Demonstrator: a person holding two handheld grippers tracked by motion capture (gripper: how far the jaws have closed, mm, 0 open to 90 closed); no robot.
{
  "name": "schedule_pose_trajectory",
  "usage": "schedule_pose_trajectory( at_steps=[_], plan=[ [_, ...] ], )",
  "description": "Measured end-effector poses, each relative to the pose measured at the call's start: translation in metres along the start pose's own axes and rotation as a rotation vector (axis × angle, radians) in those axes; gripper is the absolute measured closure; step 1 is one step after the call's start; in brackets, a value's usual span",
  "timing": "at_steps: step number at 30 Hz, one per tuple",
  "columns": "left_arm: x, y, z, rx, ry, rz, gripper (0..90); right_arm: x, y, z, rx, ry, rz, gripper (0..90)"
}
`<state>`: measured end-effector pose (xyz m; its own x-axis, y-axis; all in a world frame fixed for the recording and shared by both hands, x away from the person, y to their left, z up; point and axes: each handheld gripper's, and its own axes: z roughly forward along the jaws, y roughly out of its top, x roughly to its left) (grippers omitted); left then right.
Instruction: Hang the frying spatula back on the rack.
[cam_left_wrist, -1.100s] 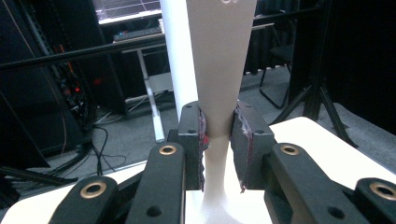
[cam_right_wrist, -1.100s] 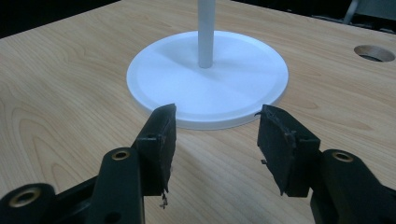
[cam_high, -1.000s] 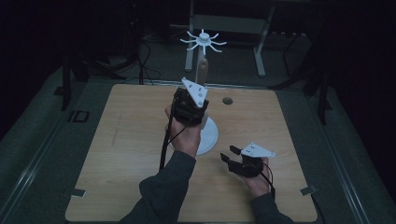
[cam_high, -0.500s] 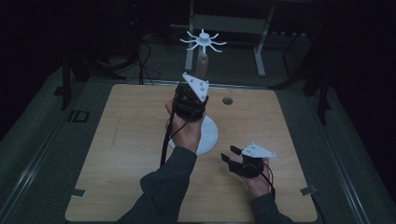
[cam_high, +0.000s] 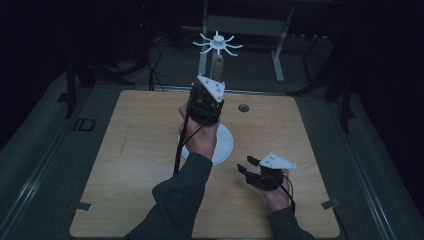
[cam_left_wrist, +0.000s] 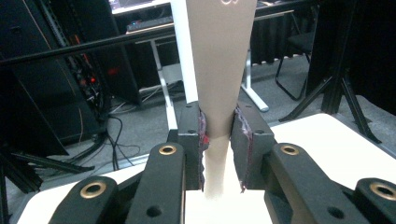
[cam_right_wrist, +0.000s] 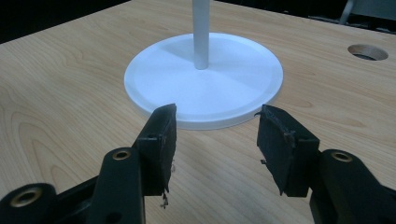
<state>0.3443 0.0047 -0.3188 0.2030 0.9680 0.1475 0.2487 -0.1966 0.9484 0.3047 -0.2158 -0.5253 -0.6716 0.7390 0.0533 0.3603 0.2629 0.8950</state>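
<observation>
Left tool (cam_high: 212, 75) was raised slightly, clamped on a tan tapered handle (cam_left_wrist: 220, 70); long axis upright, widening upward, beside the white stand (cam_high: 218, 45). Right tool (cam_high: 247, 166), jaws apart, rests on the bench (cam_high: 125, 150).

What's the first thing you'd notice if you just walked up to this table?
Probably the white stand in the middle of the wooden table, with spidery arms on top and a round base. The left gripper is raised and shut on a tan cone-shaped thing beside the pole. The right gripper rests low near the base, fingers open.
</observation>
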Motion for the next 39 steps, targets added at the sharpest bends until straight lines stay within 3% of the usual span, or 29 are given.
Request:
schedule_pose_trajectory(
  at_steps=[9,19,32,39],
  plan=[
    [0.002,0.002,0.008,0.030,-0.002,-0.002,74.9,0.000,0.000,-0.001,-0.001,0.000,0.001,47.0],
    [0.005,-0.003,0.011,0.031,-0.017,-0.011,73.2,0.000,0.000,-0.001,-0.001,-0.003,-0.003,47.0],
    [0.006,-0.014,0.008,0.008,-0.041,-0.037,45.0,0.000,-0.001,0.001,0.006,-0.004,-0.003,47.0],
    [0.000,-0.019,0.001,-0.013,-0.064,-0.033,37.5,0.000,-0.002,0.000,0.005,-0.008,0.000,46.8]
  ],
)
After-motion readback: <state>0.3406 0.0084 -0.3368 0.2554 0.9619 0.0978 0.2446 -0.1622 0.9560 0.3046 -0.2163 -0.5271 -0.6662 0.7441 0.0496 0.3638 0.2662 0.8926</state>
